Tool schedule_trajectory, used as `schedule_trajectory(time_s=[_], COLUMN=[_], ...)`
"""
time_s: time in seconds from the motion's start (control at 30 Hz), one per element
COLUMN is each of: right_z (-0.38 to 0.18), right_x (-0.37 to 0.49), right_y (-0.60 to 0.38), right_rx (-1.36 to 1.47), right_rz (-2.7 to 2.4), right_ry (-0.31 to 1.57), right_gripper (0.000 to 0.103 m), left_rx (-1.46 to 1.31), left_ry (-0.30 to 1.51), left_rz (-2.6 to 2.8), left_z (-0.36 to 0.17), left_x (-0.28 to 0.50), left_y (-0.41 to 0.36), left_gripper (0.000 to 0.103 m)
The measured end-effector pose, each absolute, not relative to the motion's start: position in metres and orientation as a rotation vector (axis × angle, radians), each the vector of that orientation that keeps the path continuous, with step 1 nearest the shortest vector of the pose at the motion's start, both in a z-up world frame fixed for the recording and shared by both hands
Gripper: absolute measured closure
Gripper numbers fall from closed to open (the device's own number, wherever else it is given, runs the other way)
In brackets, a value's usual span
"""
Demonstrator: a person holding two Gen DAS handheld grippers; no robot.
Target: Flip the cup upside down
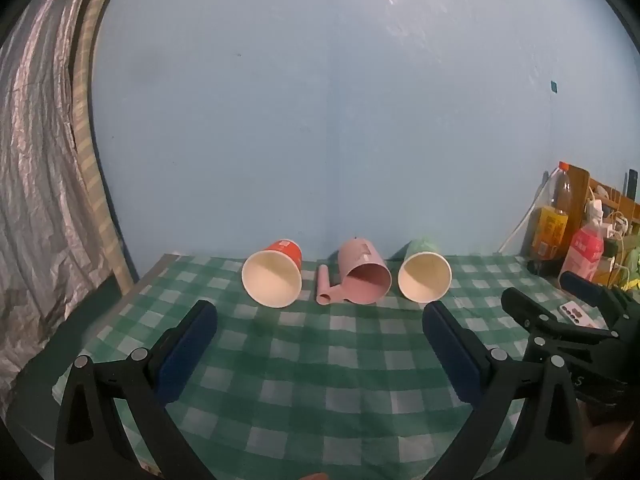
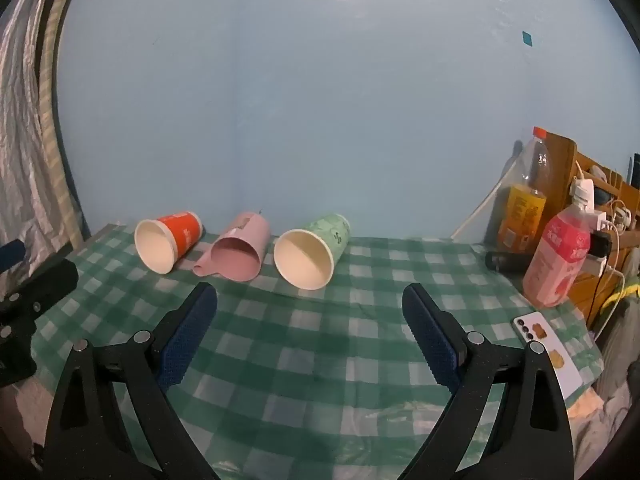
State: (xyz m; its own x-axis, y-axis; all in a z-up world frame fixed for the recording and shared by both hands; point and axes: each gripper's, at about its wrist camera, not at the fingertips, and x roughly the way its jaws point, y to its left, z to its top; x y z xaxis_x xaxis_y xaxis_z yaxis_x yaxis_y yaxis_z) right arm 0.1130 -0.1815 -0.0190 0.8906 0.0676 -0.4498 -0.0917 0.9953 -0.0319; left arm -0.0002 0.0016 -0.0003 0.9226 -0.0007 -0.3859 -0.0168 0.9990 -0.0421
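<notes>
Three cups lie on their sides near the back of the table, mouths facing me. A red paper cup is on the left, a pink handled plastic cup in the middle, a green paper cup on the right. My left gripper is open and empty, a little in front of the row. My right gripper is open and empty, in front of the green cup. Each gripper also shows at the edge of the other's view.
A green checked cloth covers the table against a blue wall. At the right stand a tall bottle, a pink bottle, a dark cylinder and a phone. A wooden shelf with chargers is behind them. A curtain hangs at left.
</notes>
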Motion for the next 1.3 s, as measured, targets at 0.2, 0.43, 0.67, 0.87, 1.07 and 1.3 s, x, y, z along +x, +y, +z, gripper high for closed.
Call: schedule_trajectory(time_s=[0.2, 0.43, 0.67, 0.87, 1.07, 1.3], right_z=[-0.02, -0.024, -0.026, -0.027, -0.028, -0.028], right_x=[0.116, 0.117, 0.123, 0.124, 0.125, 0.125], right_y=[-0.183, -0.175, -0.178, -0.176, -0.176, -0.176], right_rx=[-0.048, -0.057, -0.036, -0.036, -0.033, -0.033], right_rz=[0.084, 0.089, 0.094, 0.1, 0.103, 0.106], right_ry=[0.464, 0.476, 0.506, 0.514, 0.528, 0.532], right_gripper=[0.01, 0.01, 0.01, 0.01, 0.01, 0.01], left_rx=[-0.036, -0.044, -0.046, -0.051, -0.053, -0.053], left_ry=[0.387, 0.377, 0.383, 0.39, 0.39, 0.388], left_rz=[0.014, -0.001, -0.014, -0.016, -0.017, -0.012], left_z=[0.005, 0.008, 0.004, 0.001, -0.001, -0.003], left_x=[0.001, 0.0, 0.0, 0.0, 0.0, -0.001], left_y=[-0.003, 0.005, 0.005, 0.005, 0.005, 0.004], left_gripper=[0.0, 0.0, 0.0, 0.0, 0.0, 0.0])
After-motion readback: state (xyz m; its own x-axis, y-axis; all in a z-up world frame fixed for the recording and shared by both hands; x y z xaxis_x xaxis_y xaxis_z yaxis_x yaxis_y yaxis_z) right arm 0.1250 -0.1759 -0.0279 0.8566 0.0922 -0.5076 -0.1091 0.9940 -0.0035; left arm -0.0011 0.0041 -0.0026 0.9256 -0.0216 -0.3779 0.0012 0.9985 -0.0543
